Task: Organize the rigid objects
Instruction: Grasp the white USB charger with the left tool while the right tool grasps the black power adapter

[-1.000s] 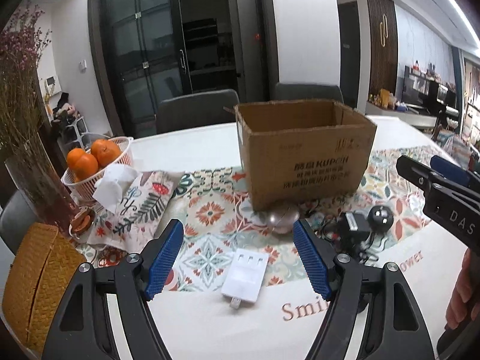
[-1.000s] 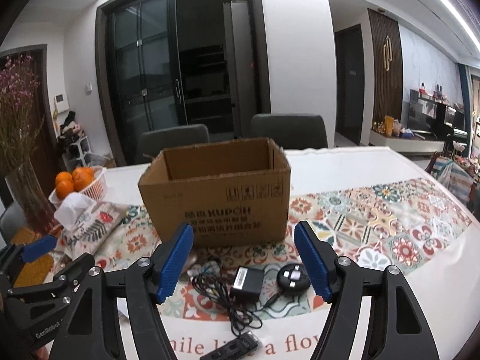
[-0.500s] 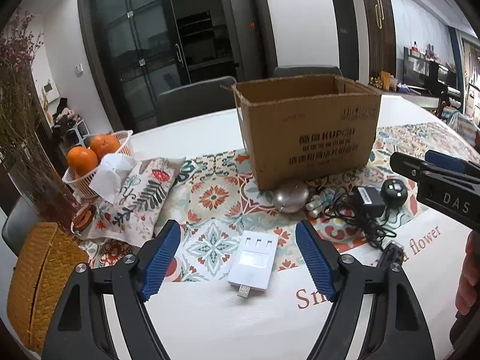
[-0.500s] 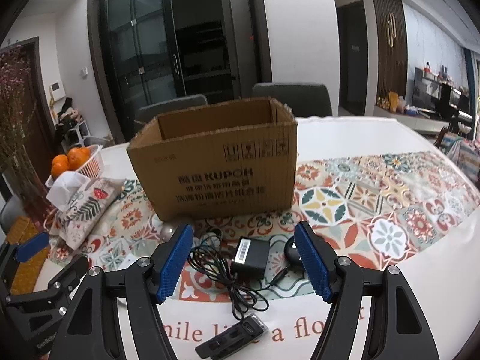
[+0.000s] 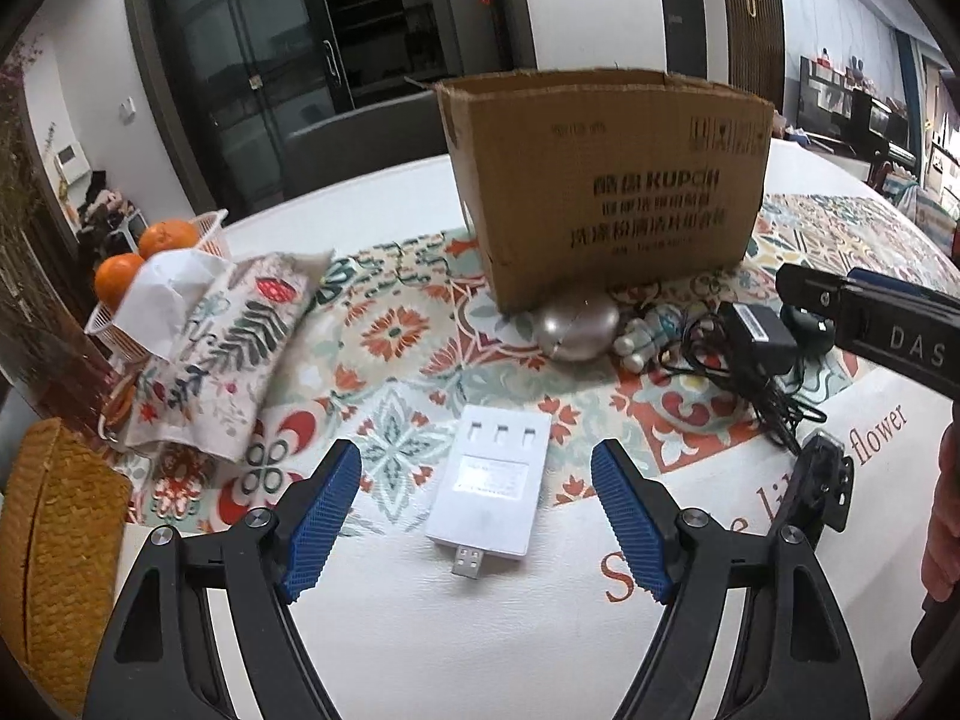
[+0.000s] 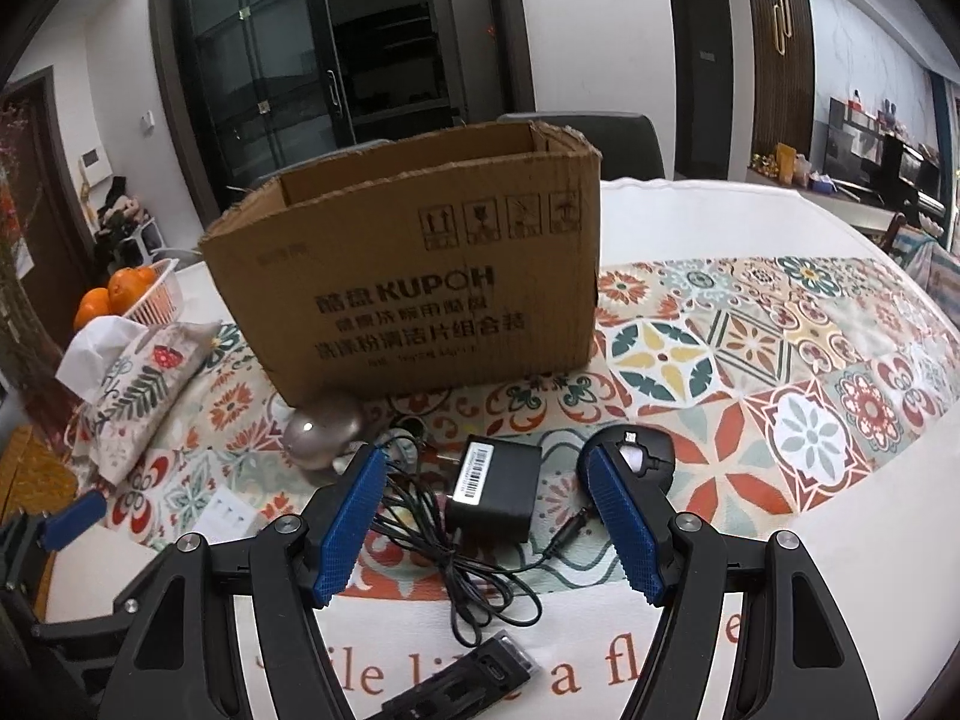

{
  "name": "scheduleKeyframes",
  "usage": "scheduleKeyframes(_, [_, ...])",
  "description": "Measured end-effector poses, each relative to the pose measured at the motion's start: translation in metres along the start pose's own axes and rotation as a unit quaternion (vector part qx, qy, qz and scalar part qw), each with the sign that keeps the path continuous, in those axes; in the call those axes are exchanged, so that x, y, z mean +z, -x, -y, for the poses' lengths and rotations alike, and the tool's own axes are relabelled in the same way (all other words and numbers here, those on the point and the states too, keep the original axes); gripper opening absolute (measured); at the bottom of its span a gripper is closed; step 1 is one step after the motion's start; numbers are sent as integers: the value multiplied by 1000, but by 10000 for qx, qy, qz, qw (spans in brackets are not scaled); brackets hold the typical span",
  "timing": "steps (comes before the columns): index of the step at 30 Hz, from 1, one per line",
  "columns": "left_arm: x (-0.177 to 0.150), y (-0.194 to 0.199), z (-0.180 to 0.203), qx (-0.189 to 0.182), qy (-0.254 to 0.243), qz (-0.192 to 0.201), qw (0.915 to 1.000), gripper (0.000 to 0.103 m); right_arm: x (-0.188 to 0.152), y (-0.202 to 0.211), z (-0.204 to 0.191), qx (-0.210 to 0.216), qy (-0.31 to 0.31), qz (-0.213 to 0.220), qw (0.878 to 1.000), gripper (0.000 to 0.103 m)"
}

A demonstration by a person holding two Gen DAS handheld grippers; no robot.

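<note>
black gripper [image 5: 477, 516] arms, silver screws, ribbed blue pads [image 5: 321, 516], white "das" lettering.

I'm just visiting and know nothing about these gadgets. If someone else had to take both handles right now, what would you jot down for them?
Left tool: open, empty, jaws just widened; it sits over the white USB charger, which lies flat on the table between the jaws, untouched.
Right tool: open, empty, lined up on the black power adapter and its tangled cable.
Also loose in front of the cardboard box: silver egg-shaped thing, small figurine, round black cable reel, flat black piece.
Done: nothing visibly packed; the box's inside is out of sight.
Left: pick up each item, presumably into the box.
</note>
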State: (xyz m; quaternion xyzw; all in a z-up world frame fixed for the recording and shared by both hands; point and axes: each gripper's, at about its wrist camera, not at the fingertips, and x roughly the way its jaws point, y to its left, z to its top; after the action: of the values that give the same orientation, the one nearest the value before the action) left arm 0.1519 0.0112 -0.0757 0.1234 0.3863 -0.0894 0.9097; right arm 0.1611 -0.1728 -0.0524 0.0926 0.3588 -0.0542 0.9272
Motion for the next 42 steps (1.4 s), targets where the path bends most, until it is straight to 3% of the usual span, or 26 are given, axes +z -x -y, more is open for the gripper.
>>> scheduleKeyframes(21, [-12,-47,-3,-340,248,-448,9981,77,-6,-39,3,-151,-108,-317,9993,71])
scheduleKeyframes(34, [-13,-60,-1,-448,385,-523,9969,62,-9,-57,5,-146,-199,-525,9983,70])
scheduleKeyframes(42, [-9,-65,0,-636,506,-510,9954,54,-13,-75,9,43,-358,-900,9953,59])
